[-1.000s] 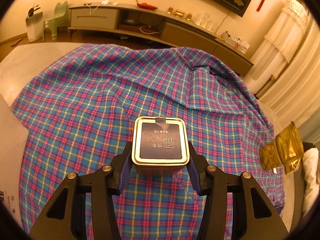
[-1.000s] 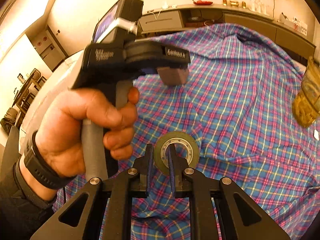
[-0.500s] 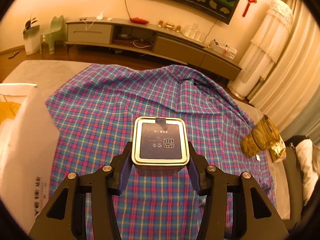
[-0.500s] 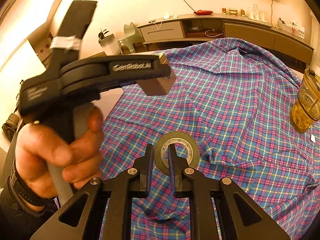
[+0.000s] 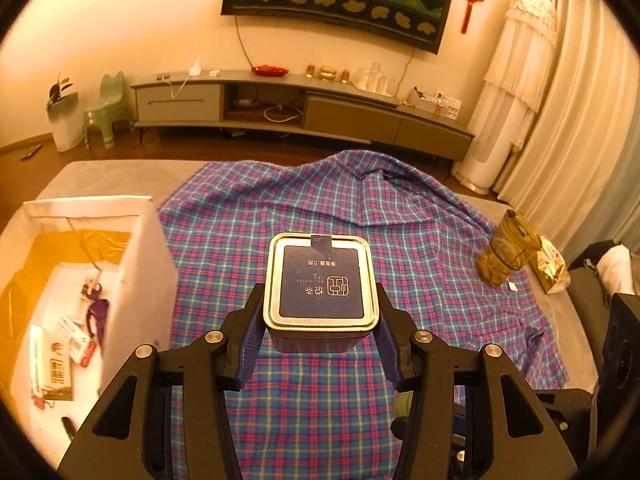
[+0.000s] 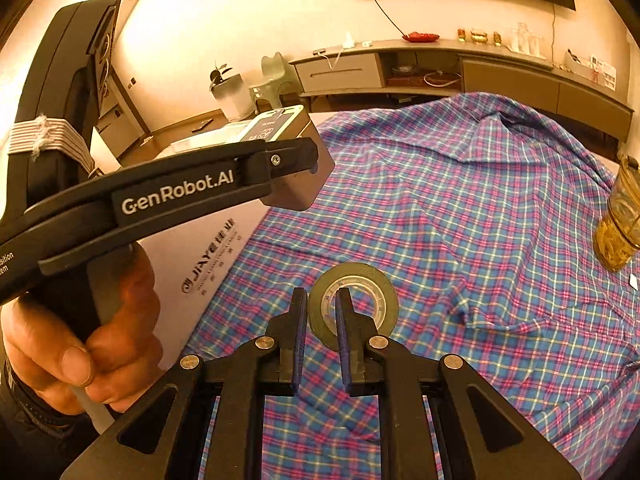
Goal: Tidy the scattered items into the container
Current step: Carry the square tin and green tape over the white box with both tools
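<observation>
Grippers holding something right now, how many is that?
2. The left gripper holds the square tea tin above the plaid cloth; the right gripper pinches the tape roll's rim.

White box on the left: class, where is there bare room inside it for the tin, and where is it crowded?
The white box is bare along its far floor, below the yellow liner. Small packets and tags crowd the near part beside its right wall.

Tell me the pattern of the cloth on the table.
Blue, pink and yellow plaid cloth; clearest in the left wrist view.
</observation>
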Tool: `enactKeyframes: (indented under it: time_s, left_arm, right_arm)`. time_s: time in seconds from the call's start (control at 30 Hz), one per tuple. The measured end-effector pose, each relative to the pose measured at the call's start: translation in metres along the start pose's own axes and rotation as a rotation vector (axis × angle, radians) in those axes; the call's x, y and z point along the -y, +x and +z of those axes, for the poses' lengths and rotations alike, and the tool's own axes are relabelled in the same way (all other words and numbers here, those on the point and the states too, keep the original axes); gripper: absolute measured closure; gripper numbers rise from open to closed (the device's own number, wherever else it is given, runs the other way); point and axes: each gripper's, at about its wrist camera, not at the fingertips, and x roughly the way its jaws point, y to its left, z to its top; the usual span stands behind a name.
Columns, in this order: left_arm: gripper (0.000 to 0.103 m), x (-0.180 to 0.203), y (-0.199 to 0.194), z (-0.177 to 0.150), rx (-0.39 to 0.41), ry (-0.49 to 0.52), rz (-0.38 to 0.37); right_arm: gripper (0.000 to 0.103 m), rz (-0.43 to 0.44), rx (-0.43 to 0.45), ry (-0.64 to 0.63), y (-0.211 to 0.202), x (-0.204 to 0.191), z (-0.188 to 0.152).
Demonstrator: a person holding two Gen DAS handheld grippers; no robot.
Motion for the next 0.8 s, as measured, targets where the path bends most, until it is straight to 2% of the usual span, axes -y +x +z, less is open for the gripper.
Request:
enactKeyframes:
  time_s: [0.33, 0.8]
  left_arm:
    - [0.052, -0.032, -0.033, -0.007, 0.025, 0.010, 0.017]
    - [0.052, -0.077, -0.073, -0.016, 0.060, -0.031, 0.011]
  right_arm:
    - [0.088, 0.008, 0.029, 0.007, -0.007, -0.034, -0.010]
    - [0.088, 0.018, 0.012, -0.019, 0.001, -0.079, -0.010]
